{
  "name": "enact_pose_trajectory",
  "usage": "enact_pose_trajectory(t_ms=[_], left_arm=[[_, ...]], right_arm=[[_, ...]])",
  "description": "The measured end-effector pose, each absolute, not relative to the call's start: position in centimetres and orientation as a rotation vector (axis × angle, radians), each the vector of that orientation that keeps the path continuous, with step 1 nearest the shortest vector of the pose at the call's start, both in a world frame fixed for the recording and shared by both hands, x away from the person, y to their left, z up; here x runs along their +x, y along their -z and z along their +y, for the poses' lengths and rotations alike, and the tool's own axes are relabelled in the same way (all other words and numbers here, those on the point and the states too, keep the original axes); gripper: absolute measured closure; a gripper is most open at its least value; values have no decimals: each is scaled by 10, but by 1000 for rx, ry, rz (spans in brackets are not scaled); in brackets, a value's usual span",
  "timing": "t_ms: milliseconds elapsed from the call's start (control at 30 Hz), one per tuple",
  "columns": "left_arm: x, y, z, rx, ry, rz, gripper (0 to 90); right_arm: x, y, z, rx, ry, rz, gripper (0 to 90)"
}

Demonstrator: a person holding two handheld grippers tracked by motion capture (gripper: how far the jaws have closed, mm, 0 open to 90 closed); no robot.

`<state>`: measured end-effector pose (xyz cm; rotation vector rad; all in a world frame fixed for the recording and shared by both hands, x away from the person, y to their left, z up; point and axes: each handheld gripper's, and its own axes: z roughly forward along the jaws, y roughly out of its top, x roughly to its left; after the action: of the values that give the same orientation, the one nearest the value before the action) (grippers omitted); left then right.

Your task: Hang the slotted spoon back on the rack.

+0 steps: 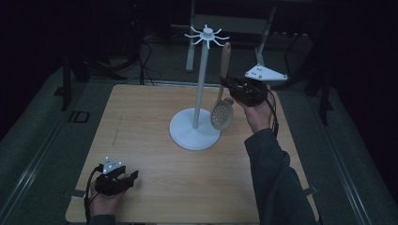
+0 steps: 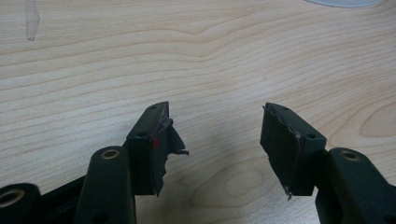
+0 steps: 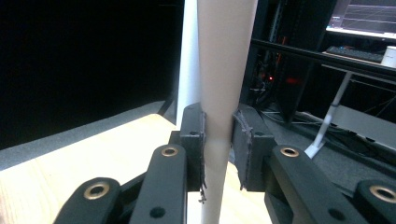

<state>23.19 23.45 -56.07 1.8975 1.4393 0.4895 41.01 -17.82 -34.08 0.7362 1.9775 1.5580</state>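
Observation:
A white hook stand [image 1: 199, 79] with a round base stands mid-table, its pole [image 3: 188, 60] rising behind the handle in the right gripper view. A beige slotted spoon [image 1: 222, 113] hangs upright, head down, just right of the pole and above the table. My right gripper [image 1: 228, 86] is shut on the spoon's handle [image 3: 220, 74], which runs up between the jaws. My left gripper [image 1: 127, 180] rests low at the table's near left, open, with bare wood between its fingers [image 2: 152, 140].
The wooden table [image 1: 141, 122] has bare room on its left half. The stand's base edge [image 2: 343, 3] shows far ahead of the left gripper. Dark frames, cables and a lit monitor [image 3: 366, 16] lie beyond the table.

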Motion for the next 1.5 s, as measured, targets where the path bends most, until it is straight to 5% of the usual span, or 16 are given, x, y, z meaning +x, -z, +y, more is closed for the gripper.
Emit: enact_pose_trajectory(t_ms=[1100, 1500], left_arm=[[232, 561, 235, 1888, -494, 1443, 431], [232, 561, 235, 1891, -495, 1442, 430]], right_arm=[[423, 344, -162, 760, -1569, 2040, 733], [420, 348, -169, 787, -1568, 2010, 474]])
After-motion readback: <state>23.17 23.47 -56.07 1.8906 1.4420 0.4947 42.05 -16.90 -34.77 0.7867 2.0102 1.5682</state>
